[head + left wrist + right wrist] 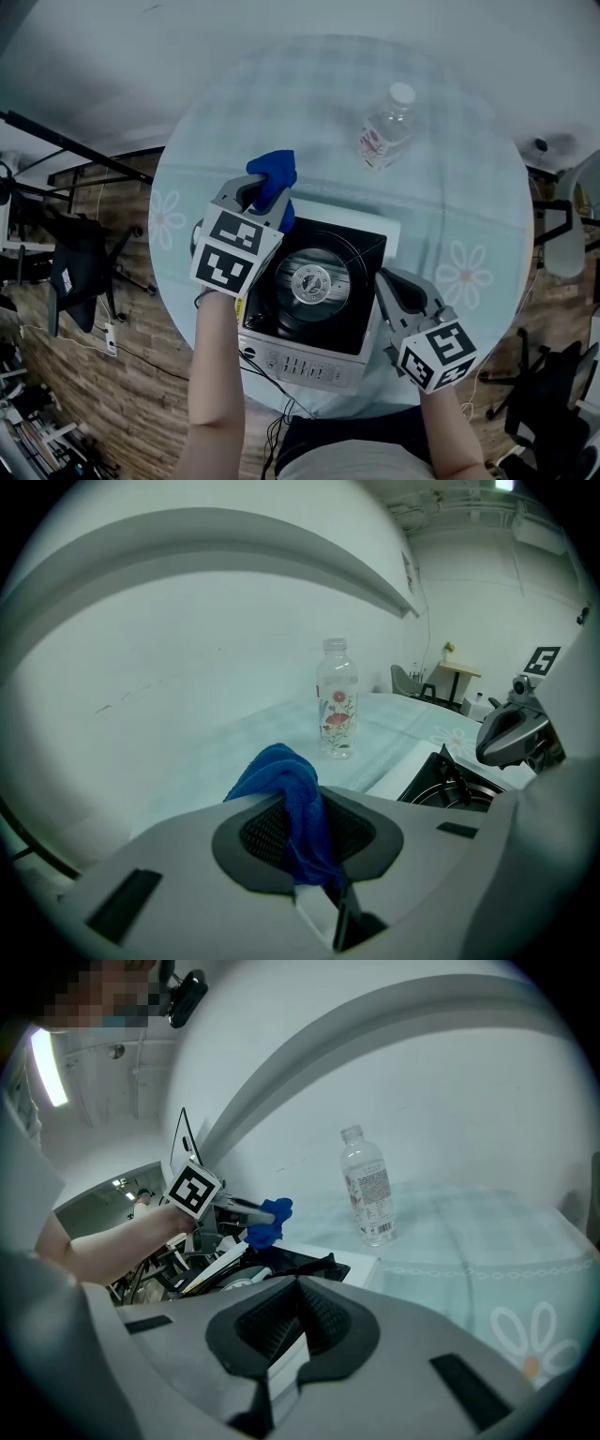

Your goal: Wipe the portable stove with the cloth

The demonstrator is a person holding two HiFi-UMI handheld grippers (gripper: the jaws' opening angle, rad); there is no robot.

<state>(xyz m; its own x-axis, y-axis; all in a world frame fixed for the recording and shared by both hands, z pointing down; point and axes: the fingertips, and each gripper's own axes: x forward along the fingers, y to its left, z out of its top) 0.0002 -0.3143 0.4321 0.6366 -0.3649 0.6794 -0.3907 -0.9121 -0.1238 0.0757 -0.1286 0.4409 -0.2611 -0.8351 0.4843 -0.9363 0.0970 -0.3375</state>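
From the head view we look down on a round counter (450, 187) under a pale checked cover, with the portable stove (300, 361) at its near edge, its white control panel facing us and its round burner (309, 281) in the middle of the black top. Our left claw (267, 202) is over the stove's far left corner, clenched on the blue cloth (275, 172), which bunches out past the tips toward the far side. Our right claw (394, 286) sits at the stove's right side, with its marker cube (438, 354) nearer to us. We cannot tell whether it touches the stove. A clear plastic bottle (386, 127) with a white cap stands on the far right part of the counter, well apart from the stove. In the left gripper view we see the jaws pressed together on the cloth (291, 799), a fold of it hanging down between the pads. The bottle (337, 700) stands upright beyond, and the stove's black top (450, 780) shows at the right. In the right gripper view our jaws meet with nothing between them. Beyond them lies the stove (300, 1265), and at its far left the other claw (253, 1211) grips the cloth (267, 1222).
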